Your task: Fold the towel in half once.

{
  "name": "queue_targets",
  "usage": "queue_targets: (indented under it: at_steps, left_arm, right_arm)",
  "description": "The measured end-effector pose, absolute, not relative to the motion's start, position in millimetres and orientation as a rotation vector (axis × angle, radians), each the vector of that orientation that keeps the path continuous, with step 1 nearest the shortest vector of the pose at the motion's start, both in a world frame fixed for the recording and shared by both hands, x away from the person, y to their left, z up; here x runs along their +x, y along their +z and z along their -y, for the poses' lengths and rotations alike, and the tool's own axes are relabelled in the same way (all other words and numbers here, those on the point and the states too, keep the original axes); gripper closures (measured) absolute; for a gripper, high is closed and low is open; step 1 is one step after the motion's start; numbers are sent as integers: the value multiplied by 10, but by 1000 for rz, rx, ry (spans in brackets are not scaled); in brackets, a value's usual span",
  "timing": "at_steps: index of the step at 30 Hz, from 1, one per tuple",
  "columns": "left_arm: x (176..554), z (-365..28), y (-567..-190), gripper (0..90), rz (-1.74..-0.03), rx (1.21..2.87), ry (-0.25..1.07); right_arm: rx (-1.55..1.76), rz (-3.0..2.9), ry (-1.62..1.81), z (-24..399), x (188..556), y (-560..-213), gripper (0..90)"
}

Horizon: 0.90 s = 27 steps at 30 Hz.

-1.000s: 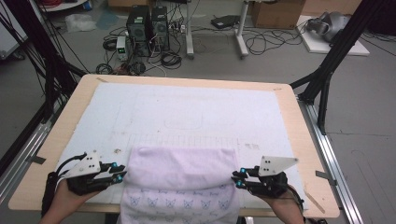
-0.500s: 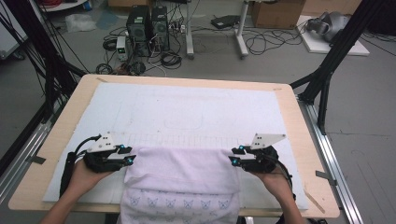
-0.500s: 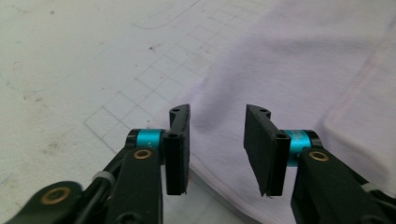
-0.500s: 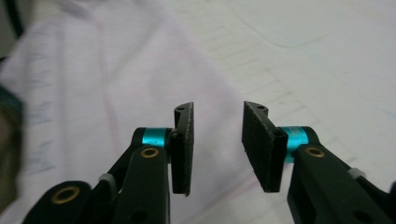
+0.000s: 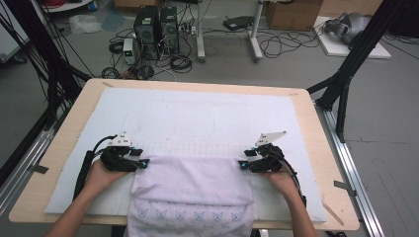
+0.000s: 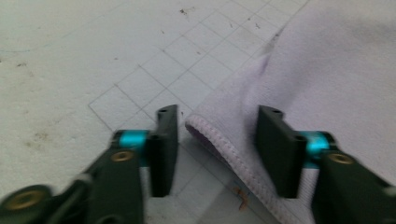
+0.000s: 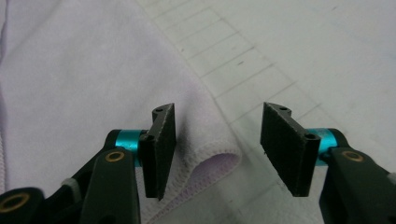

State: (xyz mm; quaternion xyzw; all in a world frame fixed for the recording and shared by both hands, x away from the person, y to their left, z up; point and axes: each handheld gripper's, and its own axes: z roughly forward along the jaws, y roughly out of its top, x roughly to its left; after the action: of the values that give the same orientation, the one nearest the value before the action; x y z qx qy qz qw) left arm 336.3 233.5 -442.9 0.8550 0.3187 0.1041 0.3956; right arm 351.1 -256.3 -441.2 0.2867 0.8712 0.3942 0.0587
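Note:
A pale lilac towel (image 5: 190,180) lies folded on the white gridded mat (image 5: 207,118), and its butterfly-print part hangs over the table's near edge. My left gripper (image 5: 144,163) sits at the fold's far left corner. Its jaws have just been opening and stand apart around the hemmed towel corner (image 6: 205,128) without pressing it. My right gripper (image 5: 241,164) is at the far right corner. Its jaws have also been opening, and the towel corner (image 7: 219,158) lies loose on the mat between them.
The wooden table (image 5: 316,128) carries the mat, with bare mat beyond the towel. A black frame post (image 5: 346,79) stands at the right. Computer towers (image 5: 153,24) and cables sit on the floor behind the table.
Both grippers moved away from the near edge, carrying the towel's edge farther onto the mat. Their jaws went from shut on the corners to apart, and the corners now rest on the mat.

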Motion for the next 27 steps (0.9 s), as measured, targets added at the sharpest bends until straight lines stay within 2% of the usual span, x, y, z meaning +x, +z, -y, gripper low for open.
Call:
queue_targets:
  at_steps: [1, 2, 3, 5, 7, 10, 15, 17, 21, 27]
  left_arm:
    - [3358, -2335, -4429, 603, -793, 2170, 254]
    - [3352, -2330, -4425, 634, -780, 2176, 250]
    - [3346, -2321, -4423, 685, -766, 2179, 234]
    - [3336, -2305, -4417, 756, -754, 2185, 238]
    - [3330, -2293, -4399, 805, -745, 2199, 258]
    - [3348, -2284, -4355, 852, -751, 2195, 289]
    - [3555, -2283, -4217, 861, -814, 2145, 353]
    - [3679, -2279, -4098, 861, -833, 2119, 380]
    - [3918, -2292, -3694, 861, -848, 2041, 454]
    - [4258, -2195, -3130, 862, -828, 2035, 595]
  right_arm:
    - [861, -2661, 1186, 2547, 3517, -4430, 493]
    - [841, -2659, 1178, 2533, 3511, -4439, 532]
    - [821, -2673, 1186, 2529, 3503, -4432, 633]
    - [786, -2715, 1207, 2507, 3494, -4434, 779]
    - [742, -2739, 1206, 2482, 3485, -4423, 828]
    - [732, -2738, 1181, 2479, 3498, -4388, 844]
    - [752, -2673, 1182, 2495, 3626, -4216, 852]
    - [753, -2653, 1194, 2494, 3737, -4048, 852]
    - [746, -2572, 1198, 2529, 3946, -3658, 853]
    - [781, -2458, 1190, 2554, 4313, -3218, 856]
